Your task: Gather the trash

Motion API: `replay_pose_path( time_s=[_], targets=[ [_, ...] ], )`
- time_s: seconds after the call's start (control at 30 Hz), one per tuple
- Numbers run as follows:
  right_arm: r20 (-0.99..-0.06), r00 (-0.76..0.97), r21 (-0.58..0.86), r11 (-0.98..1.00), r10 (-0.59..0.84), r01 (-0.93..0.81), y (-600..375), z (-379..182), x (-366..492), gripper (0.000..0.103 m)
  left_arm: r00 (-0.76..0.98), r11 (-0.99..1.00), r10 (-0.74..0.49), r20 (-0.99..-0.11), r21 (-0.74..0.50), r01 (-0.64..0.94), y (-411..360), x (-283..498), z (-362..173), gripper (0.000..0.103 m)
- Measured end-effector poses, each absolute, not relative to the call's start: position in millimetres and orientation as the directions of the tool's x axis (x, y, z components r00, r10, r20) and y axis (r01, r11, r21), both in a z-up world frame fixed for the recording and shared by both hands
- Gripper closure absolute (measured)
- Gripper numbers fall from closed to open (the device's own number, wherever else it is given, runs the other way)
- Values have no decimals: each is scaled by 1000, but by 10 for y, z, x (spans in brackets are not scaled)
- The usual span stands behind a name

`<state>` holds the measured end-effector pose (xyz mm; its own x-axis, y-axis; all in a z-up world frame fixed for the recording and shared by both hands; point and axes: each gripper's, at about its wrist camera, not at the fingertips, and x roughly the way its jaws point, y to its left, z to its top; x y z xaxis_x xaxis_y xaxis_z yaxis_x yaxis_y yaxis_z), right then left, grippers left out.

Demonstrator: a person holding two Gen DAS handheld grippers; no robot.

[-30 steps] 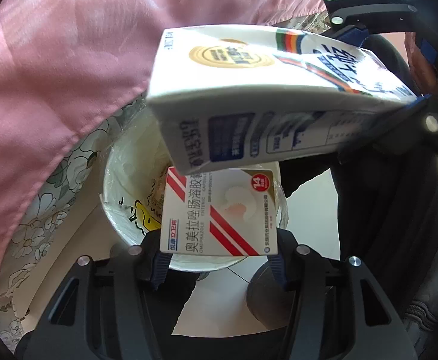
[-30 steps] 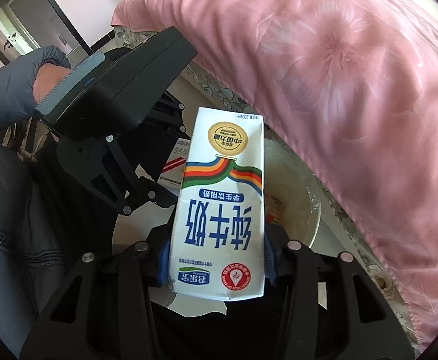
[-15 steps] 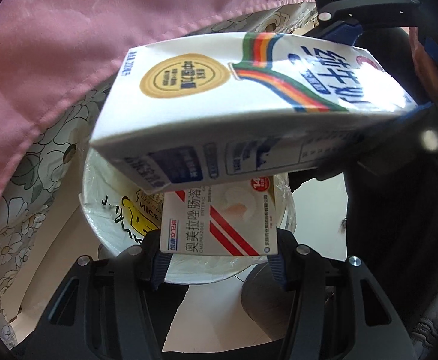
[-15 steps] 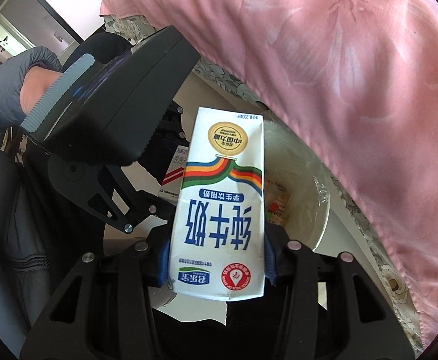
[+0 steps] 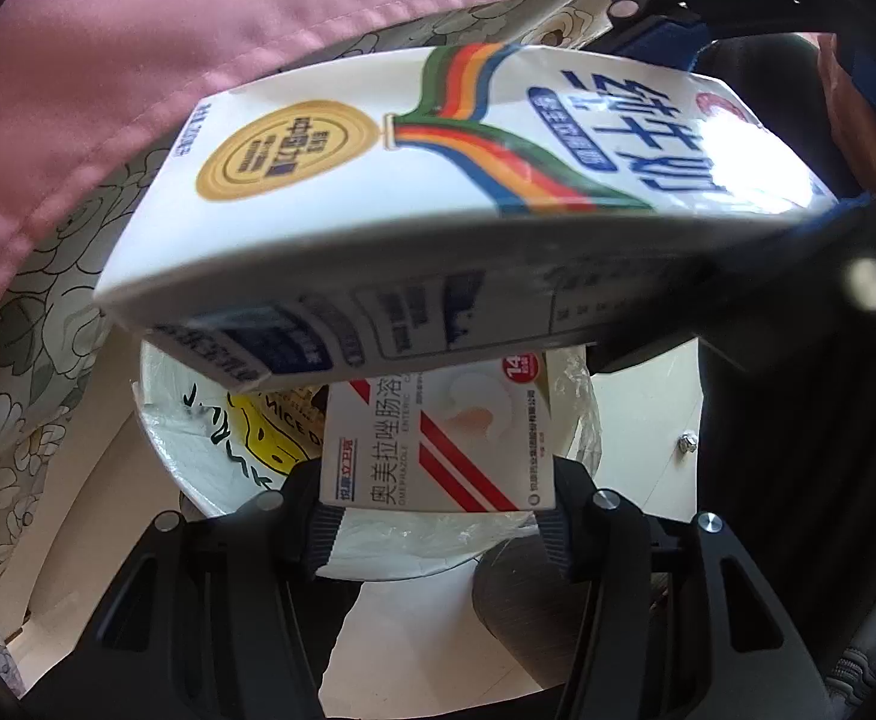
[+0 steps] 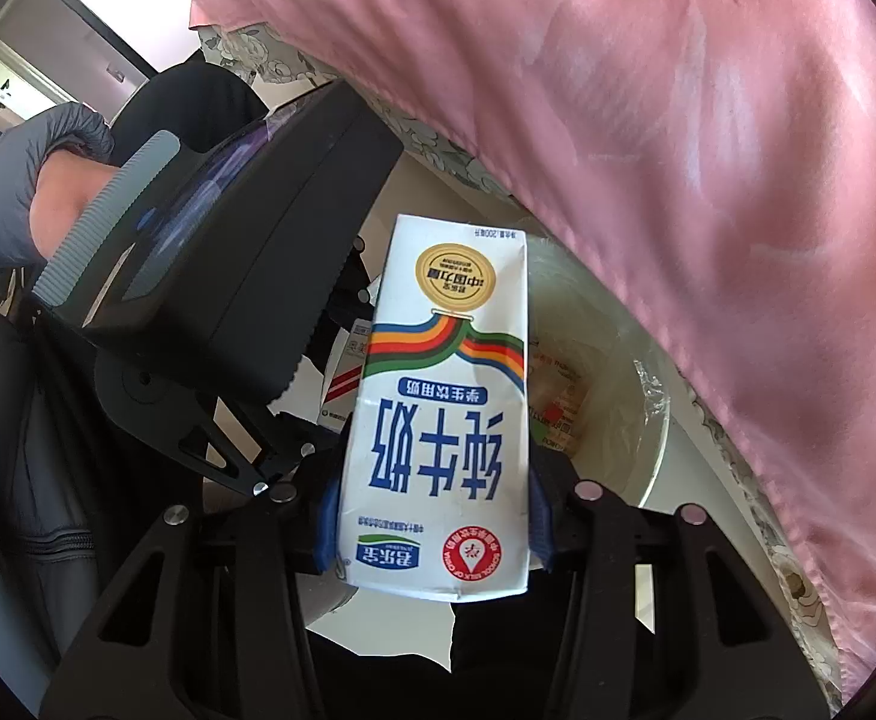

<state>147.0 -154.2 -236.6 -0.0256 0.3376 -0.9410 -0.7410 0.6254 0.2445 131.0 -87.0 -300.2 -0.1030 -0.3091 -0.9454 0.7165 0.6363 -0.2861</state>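
Milk carton (image 6: 438, 414) above trash bin (image 5: 198, 456)

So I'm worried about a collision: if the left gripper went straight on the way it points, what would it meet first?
Probably the lined trash bin, which the held medicine box would enter first. The milk carton crosses above that line; depth is unclear.

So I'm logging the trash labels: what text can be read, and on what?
"纯牛奶", "学生饮用奶", "君乐宝", "SCHOOL MILK OF CHINA": milk carton, printed upside down.
"奥美拉唑肠溶胶", "OMEPRAZOLE", "14": medicine box.
"NICE D", cut off: bin liner.
Carton side panel, gold seal: too blurred.
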Motion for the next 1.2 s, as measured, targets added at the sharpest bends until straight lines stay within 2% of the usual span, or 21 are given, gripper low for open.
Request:
replay_pose_path(
  time_s=[0.67, 0.7, 0.73, 0.77, 0.8, 0.83, 0.93, 1.13, 1.2],
  targets=[
    [-946, -42, 251, 644, 321, -722, -1535, -2398, 1556, 54, -105, 656, -312, -944, -294, 695, -822, 1321, -3075, 46],
    [-945, -38, 252, 647, 326, -720, -1540, -2387, 1561, 50, -105, 656, -310, -945, -293, 696, -826, 1321, -3081, 43],
    [-945, -27, 245, 653, 325, -716, -1555, -2390, 1565, 45, -106, 656, -308, -946, -291, 696, -828, 1318, -3091, 34],
    [-946, -21, 242, 657, 325, -714, -1560, -2383, 1569, 34, -108, 659, -304, -947, -290, 694, -828, 1316, -3105, 27],
    [-944, -20, 243, 655, 329, -715, -1560, -2377, 1563, 30, -108, 664, -297, -949, -286, 691, -830, 1317, -3124, 14],
    [-945, -8, 234, 661, 327, -713, -1564, -2370, 1567, 30, -111, 664, -298, -948, -289, 689, -834, 1312, -3132, 10],
    [-942, 0, 238, 671, 335, -702, -1611, -2351, 1598, 28, -108, 662, -305, -946, -293, 690, -845, 1300, -3126, 5],
    [-942, -6, 240, 665, 335, -707, -1630, -2343, 1557, 26, -107, 668, -300, -948, -289, 685, -866, 1303, -3148, 4],
    [-943, -4, 237, 660, 333, -713, -1628, -2342, 1543, 23, -110, 668, -302, -947, -292, 685, -877, 1306, -3133, 4]
  ],
)
